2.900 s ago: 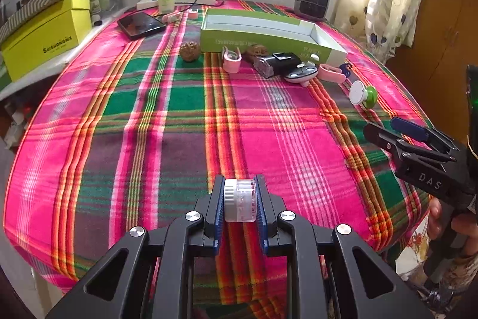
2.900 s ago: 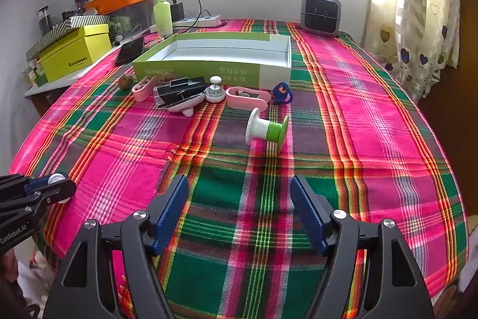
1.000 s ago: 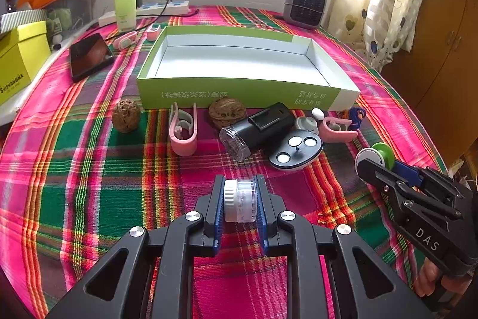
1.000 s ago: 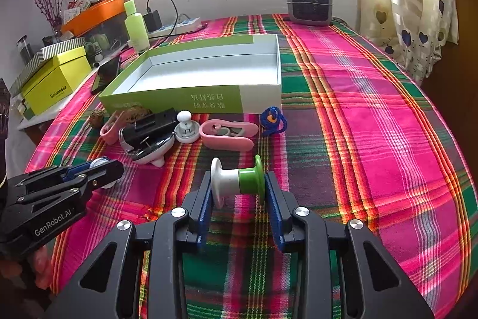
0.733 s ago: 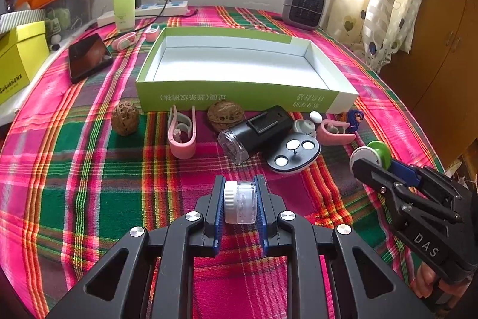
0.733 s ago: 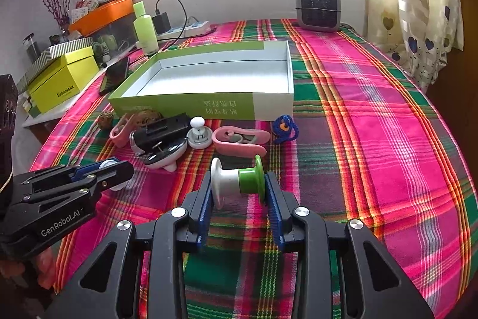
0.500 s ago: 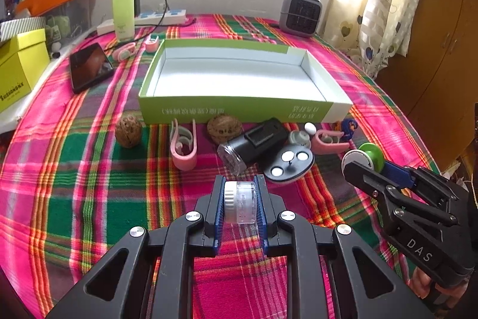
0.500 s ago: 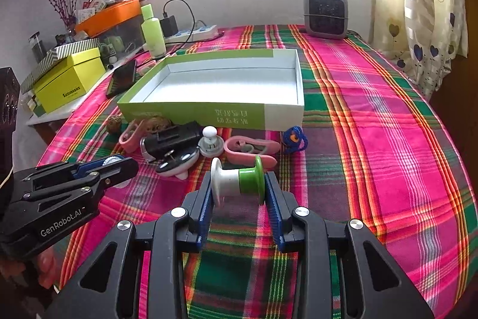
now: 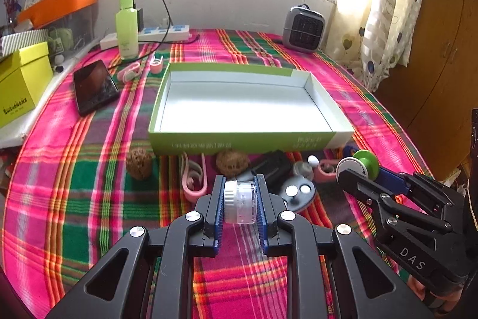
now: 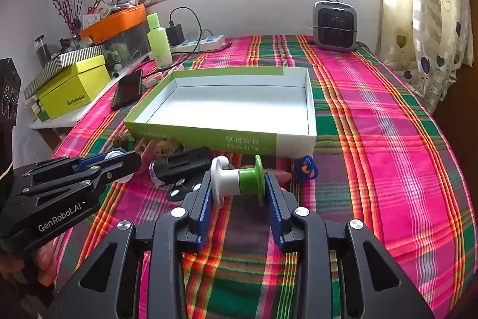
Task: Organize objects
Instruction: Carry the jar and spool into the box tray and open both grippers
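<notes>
The left wrist view is showing the left hand-held gripper (image 9: 239,207) squeezing a small clear jar (image 9: 240,201) by its flat ends, up over the table (image 9: 74,199), with the green box (image 9: 248,109) straight ahead of it. The jar is looking light, hard and a bit slippery, so the flat ends are probably the best places to hold. The right hand-held gripper (image 10: 238,196) is pinching a white and green spool (image 10: 237,178) by its two ends, and the box is lying just ahead of it too.

Woven plaid tablecloth (image 9: 89,184), matt cardboard box (image 9: 248,139), glossy plastic spool (image 10: 237,178), clear ribbed plastic jar (image 9: 240,201)
</notes>
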The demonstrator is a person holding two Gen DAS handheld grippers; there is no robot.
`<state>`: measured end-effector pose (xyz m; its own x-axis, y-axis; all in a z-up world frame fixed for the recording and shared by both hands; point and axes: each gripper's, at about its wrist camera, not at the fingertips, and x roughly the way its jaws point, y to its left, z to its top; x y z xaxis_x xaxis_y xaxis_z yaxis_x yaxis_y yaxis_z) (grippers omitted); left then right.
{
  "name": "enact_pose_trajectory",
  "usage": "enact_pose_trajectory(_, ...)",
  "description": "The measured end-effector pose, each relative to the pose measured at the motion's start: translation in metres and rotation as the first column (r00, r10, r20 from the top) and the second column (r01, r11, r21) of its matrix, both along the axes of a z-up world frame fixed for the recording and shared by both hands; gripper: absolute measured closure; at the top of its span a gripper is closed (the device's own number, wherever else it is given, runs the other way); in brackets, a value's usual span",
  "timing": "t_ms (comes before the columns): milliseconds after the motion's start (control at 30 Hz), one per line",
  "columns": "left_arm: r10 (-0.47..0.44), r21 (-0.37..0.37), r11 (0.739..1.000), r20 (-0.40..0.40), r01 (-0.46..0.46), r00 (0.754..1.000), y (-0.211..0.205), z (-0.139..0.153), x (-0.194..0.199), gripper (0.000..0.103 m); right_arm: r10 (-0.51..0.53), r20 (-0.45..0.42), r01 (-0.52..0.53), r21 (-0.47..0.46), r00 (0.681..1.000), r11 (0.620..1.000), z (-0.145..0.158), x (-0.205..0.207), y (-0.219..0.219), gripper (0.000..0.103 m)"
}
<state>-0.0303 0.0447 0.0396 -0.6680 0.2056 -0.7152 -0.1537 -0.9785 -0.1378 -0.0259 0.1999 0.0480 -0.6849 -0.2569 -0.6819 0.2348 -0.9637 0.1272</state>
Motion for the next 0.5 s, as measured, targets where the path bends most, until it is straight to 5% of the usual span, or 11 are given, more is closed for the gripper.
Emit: enact_pose_trajectory(500,0.021,-0.007,1.000,-0.021,-0.022,1.000,-0.006,0.011,-0.039,0.086,0.018,-0.018,-0.017,0.003,1.000,1.000,0.015,-0.041,-0.008,0.069)
